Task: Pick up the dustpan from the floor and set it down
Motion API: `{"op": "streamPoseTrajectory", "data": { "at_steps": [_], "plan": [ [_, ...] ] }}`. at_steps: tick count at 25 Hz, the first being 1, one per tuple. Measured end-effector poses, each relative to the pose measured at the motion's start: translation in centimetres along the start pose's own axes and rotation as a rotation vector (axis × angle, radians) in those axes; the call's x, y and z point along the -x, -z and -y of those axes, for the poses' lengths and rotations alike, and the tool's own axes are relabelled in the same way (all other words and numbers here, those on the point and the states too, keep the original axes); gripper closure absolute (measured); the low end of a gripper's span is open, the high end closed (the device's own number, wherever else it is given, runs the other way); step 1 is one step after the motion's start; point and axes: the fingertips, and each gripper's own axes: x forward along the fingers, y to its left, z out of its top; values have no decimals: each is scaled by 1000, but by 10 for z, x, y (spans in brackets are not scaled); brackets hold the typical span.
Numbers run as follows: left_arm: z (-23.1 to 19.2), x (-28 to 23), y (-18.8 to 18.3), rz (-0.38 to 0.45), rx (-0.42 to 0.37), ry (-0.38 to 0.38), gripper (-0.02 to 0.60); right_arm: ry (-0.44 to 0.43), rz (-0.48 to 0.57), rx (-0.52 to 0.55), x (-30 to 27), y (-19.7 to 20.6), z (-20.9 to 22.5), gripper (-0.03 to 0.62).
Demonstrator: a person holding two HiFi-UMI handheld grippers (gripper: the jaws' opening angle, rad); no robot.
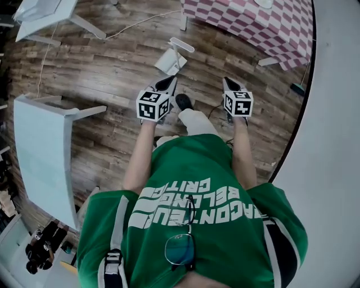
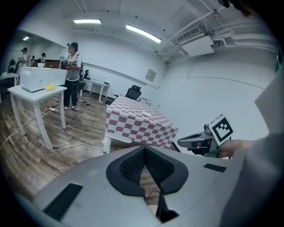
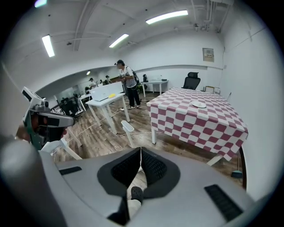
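Note:
A white long-handled dustpan [image 1: 167, 61] stands on the wood floor just ahead of both grippers, its handle grip [image 1: 181, 44] toward the checkered table. The grip also shows in the right gripper view [image 3: 127, 127] and the left gripper view [image 2: 119, 138]. My left gripper [image 1: 171, 80] is shut and holds nothing; it hangs short of the pan. My right gripper [image 1: 228, 80] is likewise shut and empty, off to the pan's right. Each sees the other: the right gripper [image 2: 199, 141], the left gripper [image 3: 44, 119]. Jaws meet at their tips in both gripper views [image 2: 144, 149] [image 3: 141, 149].
A red-and-white checkered table [image 1: 253, 22] stands ahead on the right. White tables [image 1: 42, 146] [image 1: 45, 17] stand to the left, with a cable [image 1: 135, 25] across the floor. A wall [image 1: 332, 140] runs along the right. A person [image 2: 71, 73] stands far off.

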Motion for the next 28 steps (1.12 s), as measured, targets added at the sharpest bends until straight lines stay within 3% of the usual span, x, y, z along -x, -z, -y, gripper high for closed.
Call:
{"op": "streamPoseTrajectory", "data": {
  "at_steps": [7,12,15,23,28],
  "plan": [
    [-37,26,-6,40,41,-117,578,-162,-4,160,-58,-53,-46,583],
    [-38,31,-10,53,46,-151,578,-215,-39,308,-101,-88,-73,578],
    [-44,33,-12,62,57,-191,578,-286,-99,389,-134,-100,-93,471],
    [-78,50,-15,115,134,-330,578,-291,-225,579,-220,-111,-116,373],
    [-96,59,-21,148,177,-405,578,-325,-361,641,-265,-101,-127,359]
  ]
}}
